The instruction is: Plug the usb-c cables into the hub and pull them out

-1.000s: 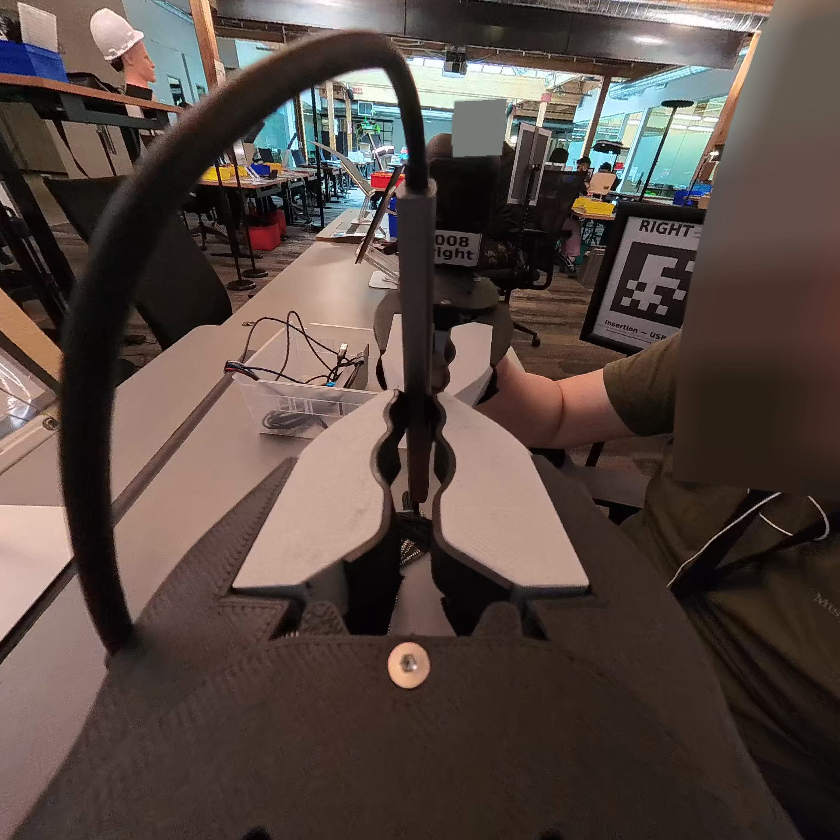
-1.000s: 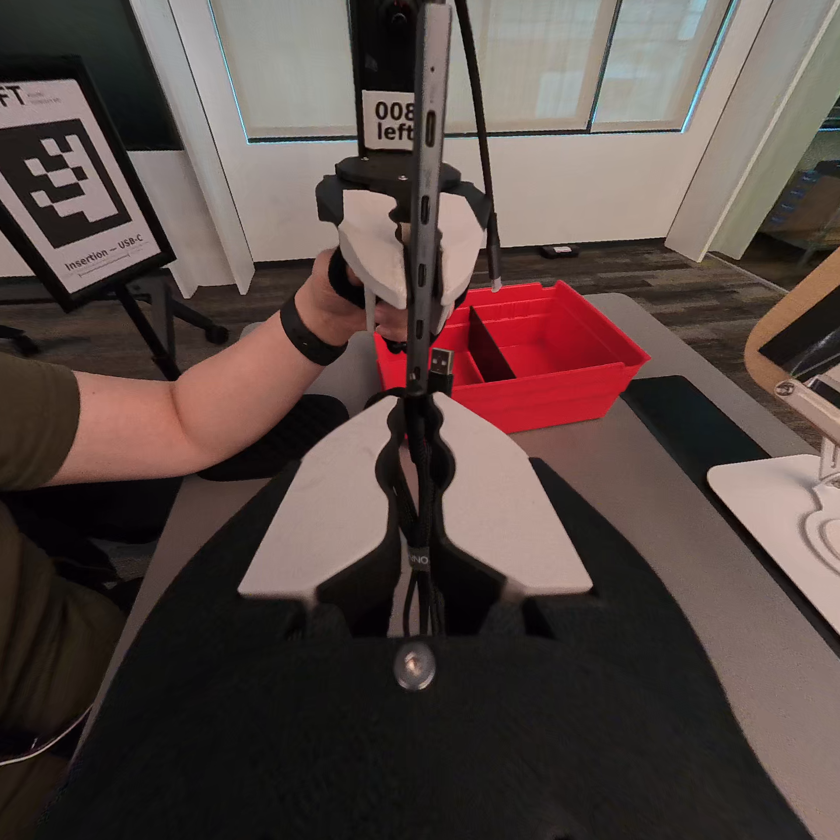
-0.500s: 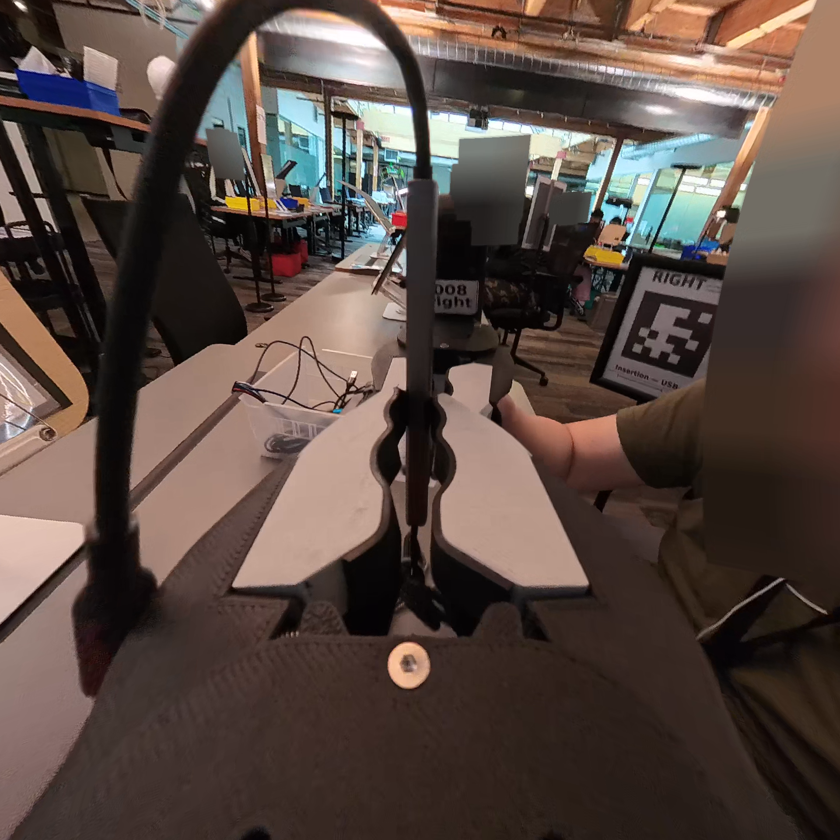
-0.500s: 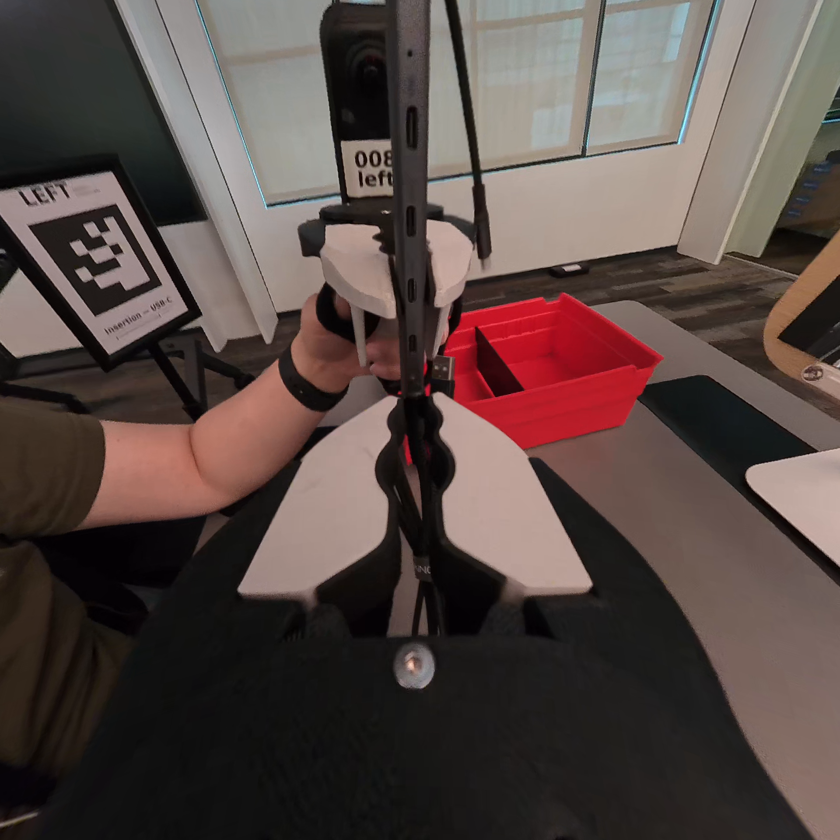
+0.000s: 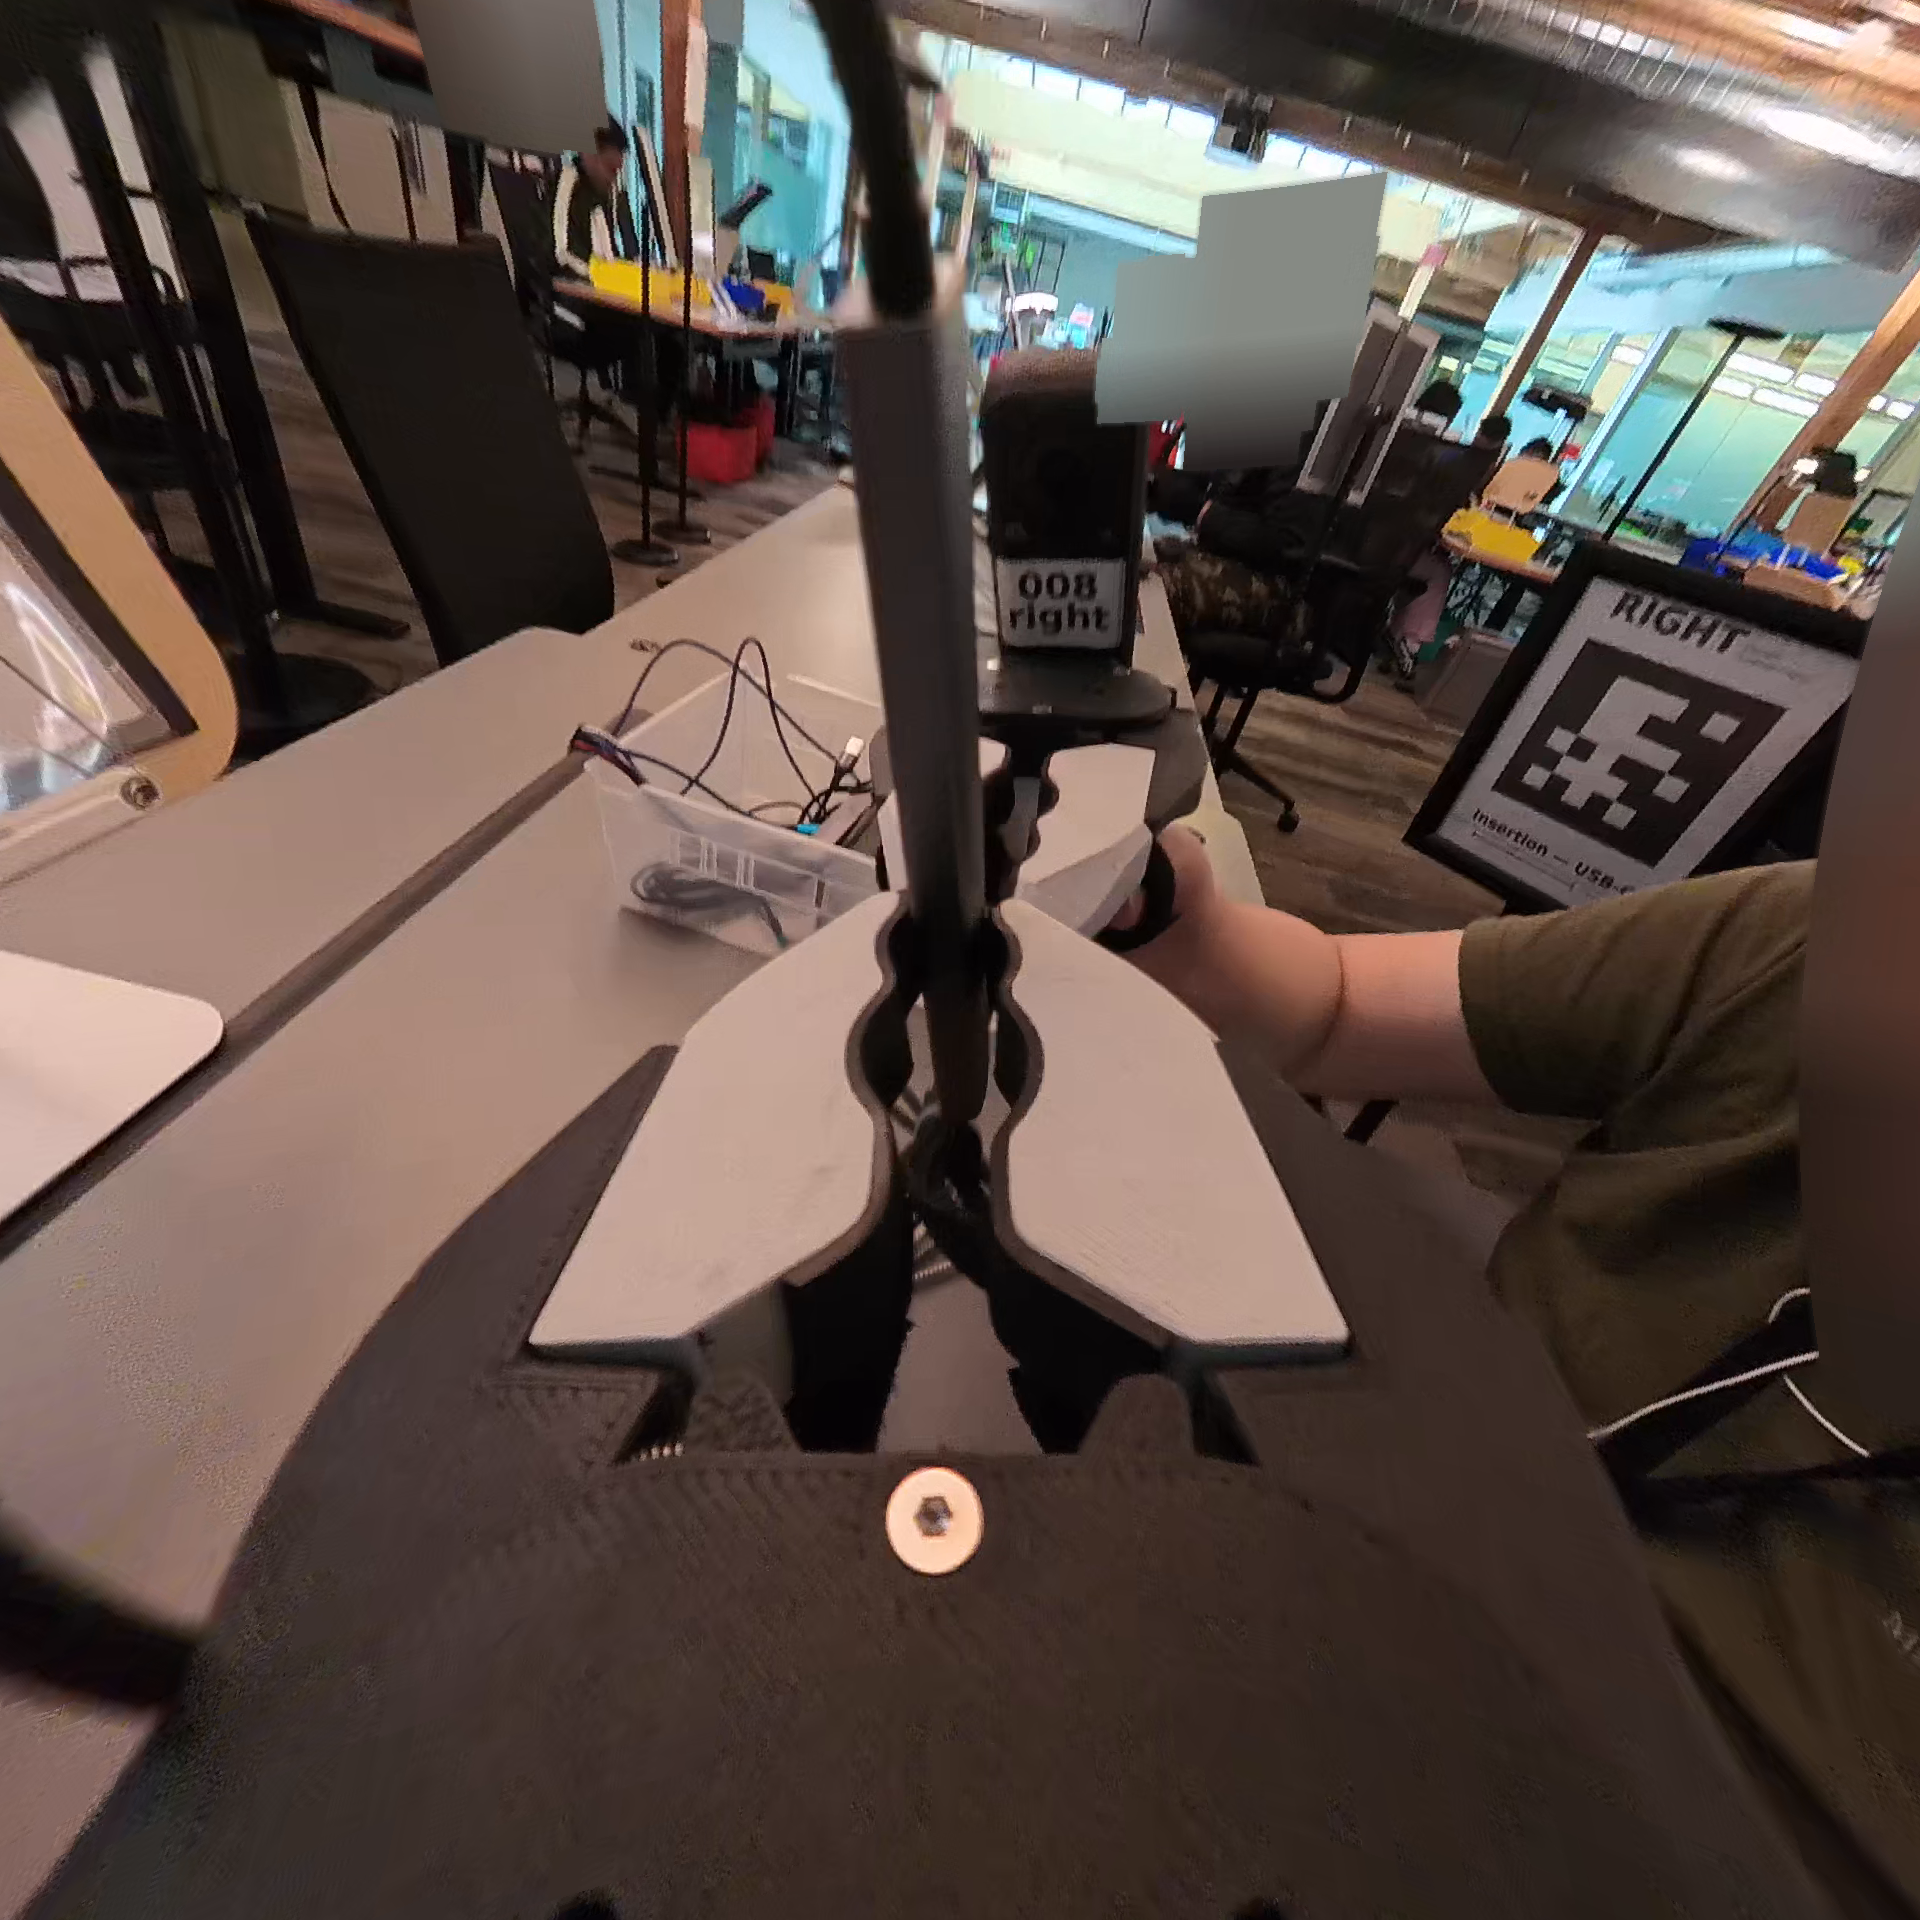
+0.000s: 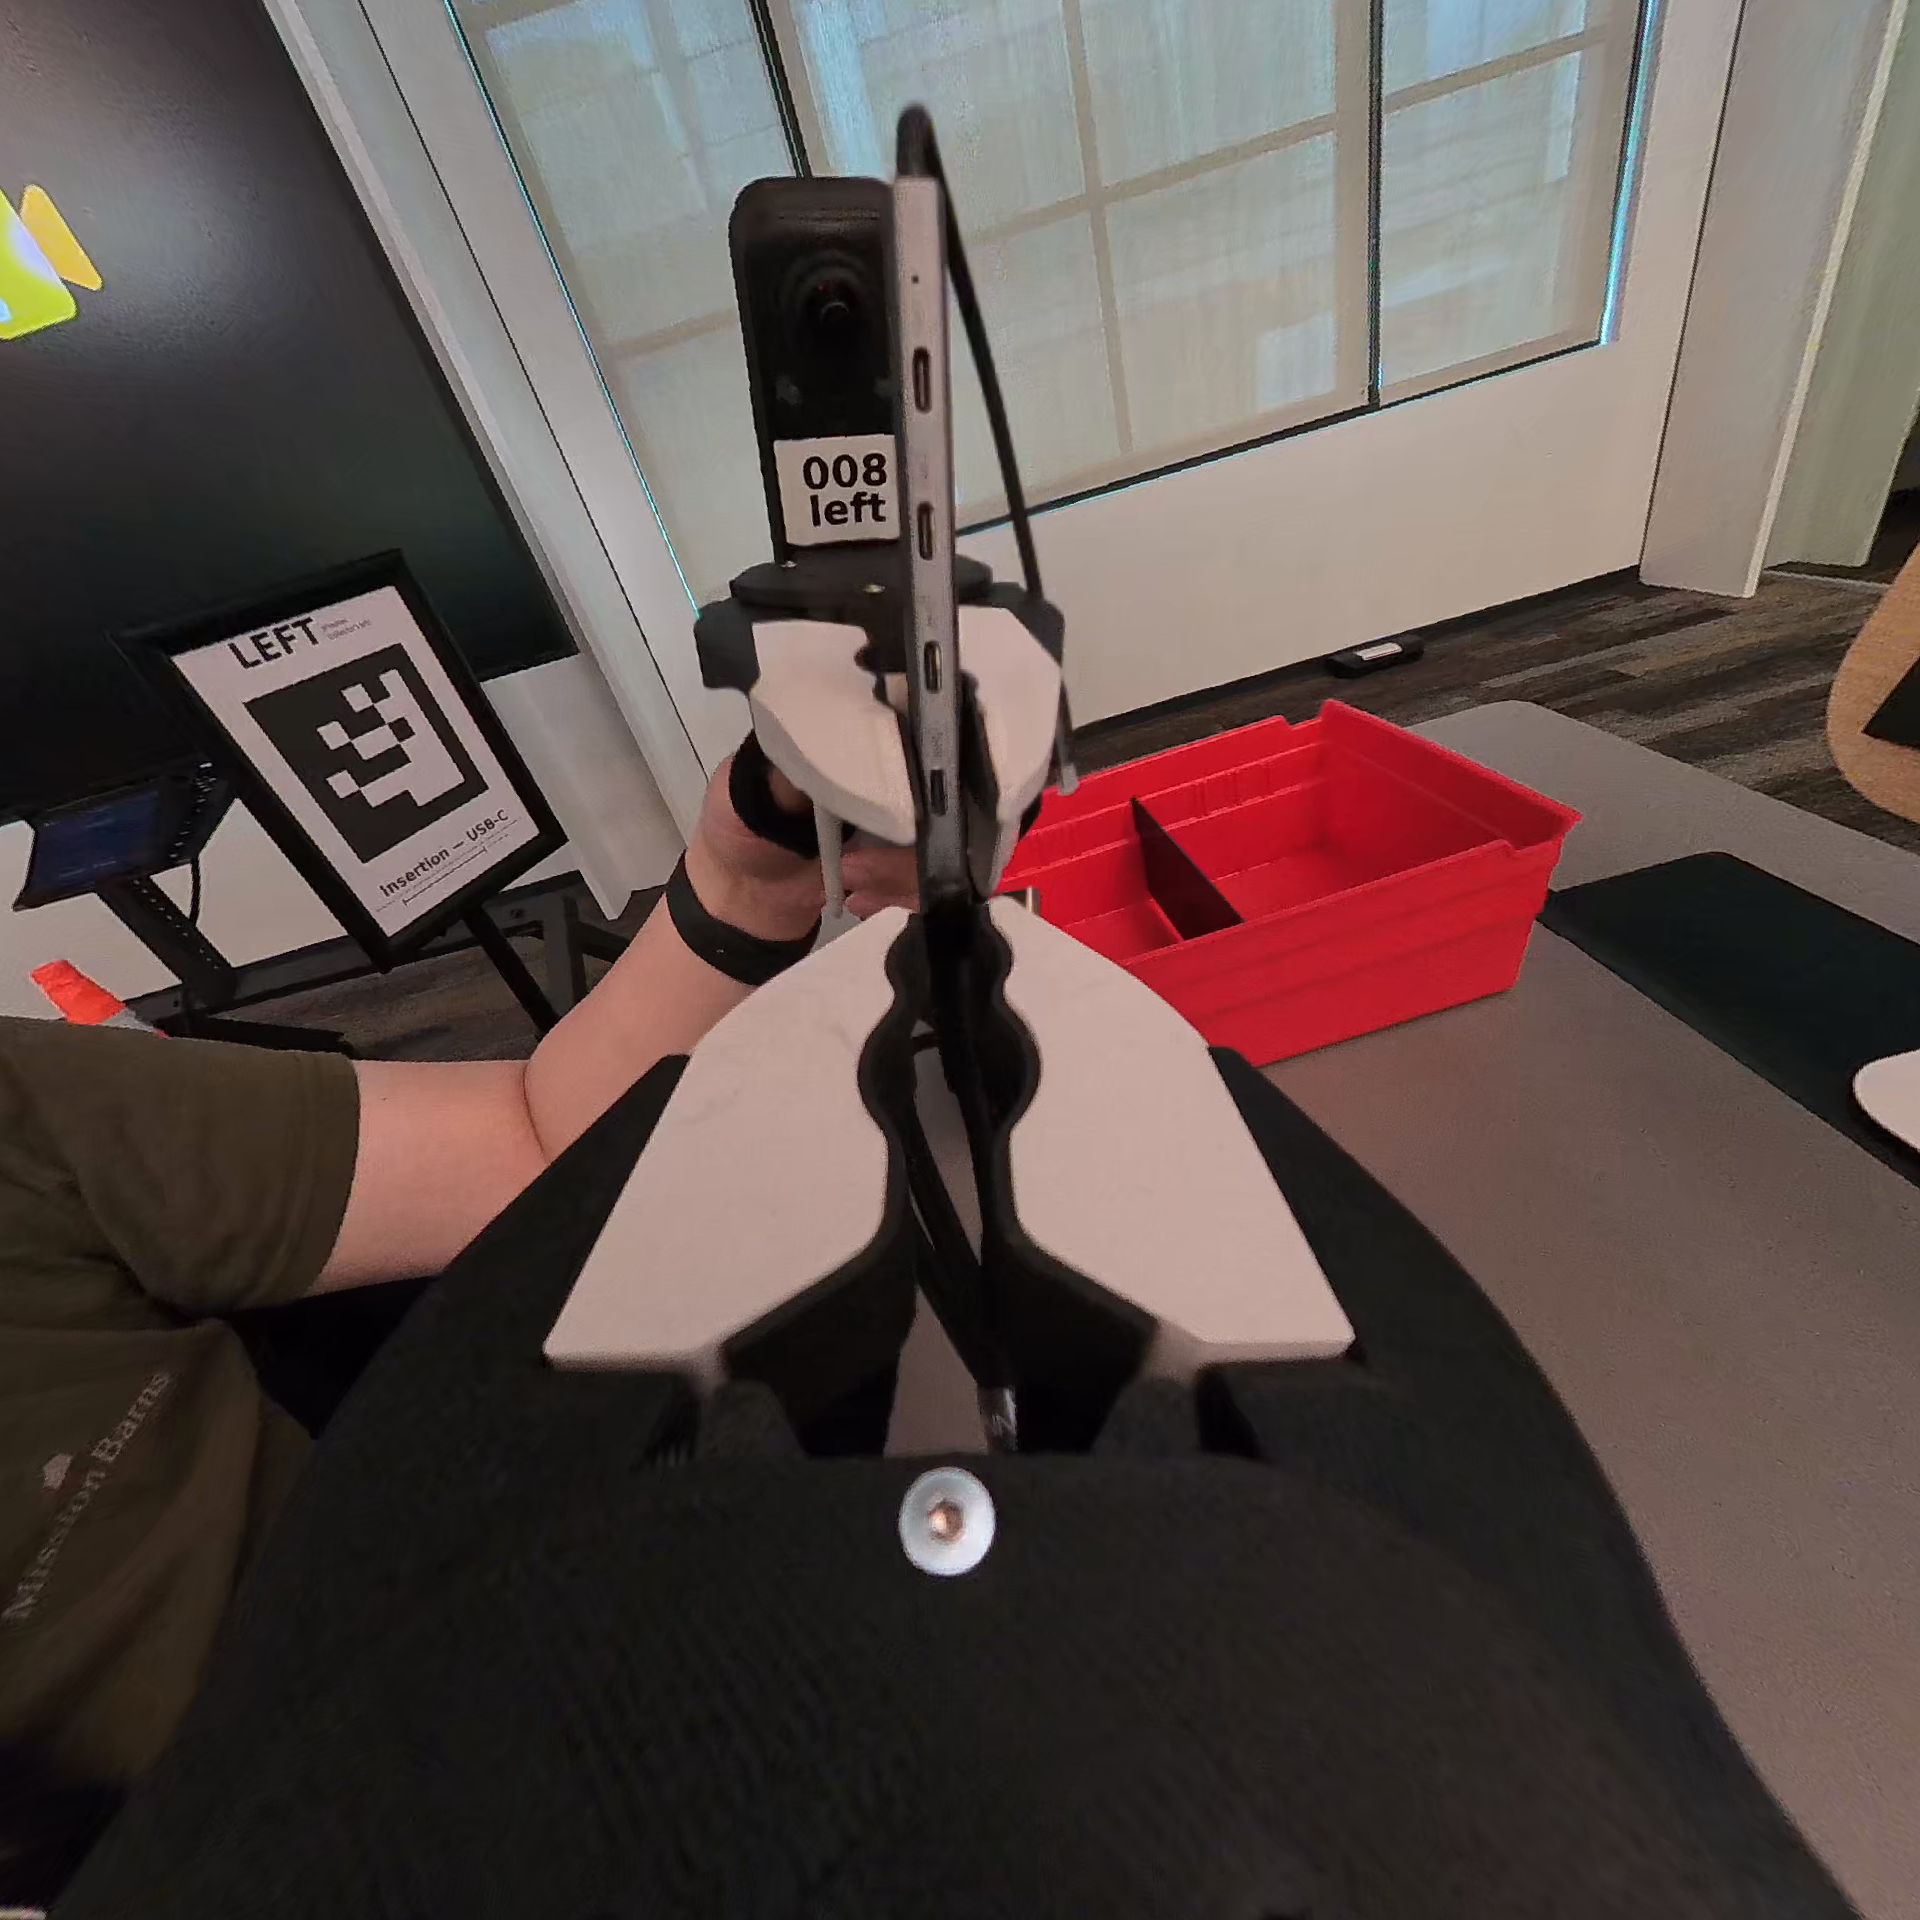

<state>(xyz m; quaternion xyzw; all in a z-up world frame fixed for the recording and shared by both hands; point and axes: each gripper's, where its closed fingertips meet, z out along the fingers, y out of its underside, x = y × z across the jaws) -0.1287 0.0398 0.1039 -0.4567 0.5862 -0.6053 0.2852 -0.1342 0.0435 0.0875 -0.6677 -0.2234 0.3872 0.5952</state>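
My left gripper [image 5: 945, 920] is shut on a slim grey hub [image 5: 914, 623] and holds it upright above the table. The hub's own black cable [image 5: 883, 156] arcs up from its top end. In the right wrist view the hub [image 6: 925, 499] shows a row of ports along its edge, clamped between the left gripper's white fingers [image 6: 831, 748]. My right gripper [image 6: 951, 925] is shut on a black cable [image 6: 956, 1195]. Its tips sit right at the hub's lower end. The cable's plug is hidden there. The right gripper also shows in the left wrist view [image 5: 1023, 821].
A red divided bin [image 6: 1351, 914] stands on the grey table behind the hub, and a black mat [image 6: 1745, 956] lies to the right. A clear bin of cables [image 5: 727, 842] sits past my left gripper. Marker signs on stands [image 5: 1631, 748] [image 6: 364, 748] flank the person's arms. My left and right fingertips are right by each other.
The two grippers have closed in on each other. The silver plug that showed beside the hub's lower end is now out of sight behind my right fingertips. Both stay shut.
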